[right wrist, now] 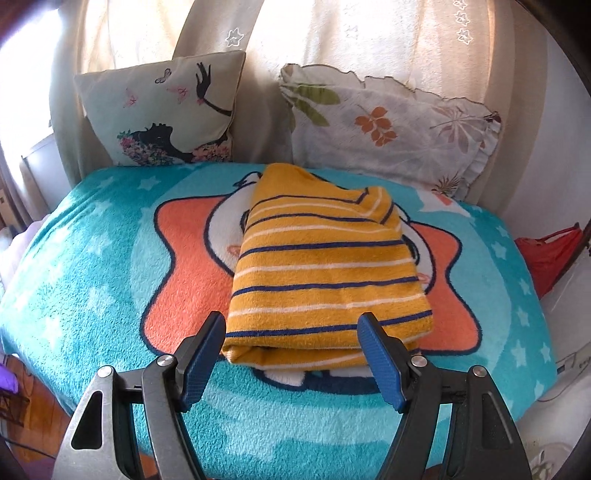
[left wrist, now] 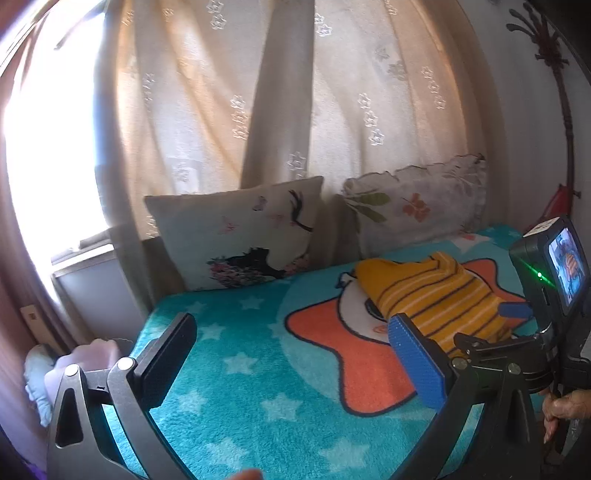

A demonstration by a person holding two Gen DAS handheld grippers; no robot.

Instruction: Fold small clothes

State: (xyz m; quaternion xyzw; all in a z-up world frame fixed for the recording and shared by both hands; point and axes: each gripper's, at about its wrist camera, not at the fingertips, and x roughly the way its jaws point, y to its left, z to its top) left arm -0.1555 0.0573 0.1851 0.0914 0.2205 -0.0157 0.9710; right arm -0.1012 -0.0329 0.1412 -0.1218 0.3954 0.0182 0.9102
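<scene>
A small yellow striped garment [right wrist: 325, 266] lies folded into a compact bundle on the teal star blanket [right wrist: 92, 258]. My right gripper [right wrist: 291, 347] is open and empty, its jaws either side of the bundle's near edge, just short of it. In the left wrist view the same garment [left wrist: 436, 295] lies at the right. My left gripper [left wrist: 295, 354] is open and empty, held above the blanket [left wrist: 240, 369] to the left of the garment. The right gripper's body with its camera screen [left wrist: 554, 295] shows at the right edge of that view.
Two pillows [right wrist: 162, 110] [right wrist: 388, 125] lean against the curtain [right wrist: 369, 33] at the back of the bed. A red item [right wrist: 550, 258] lies off the bed's right side. Pale cloth [left wrist: 74, 369] sits off the left side, by a bright window [left wrist: 44, 147].
</scene>
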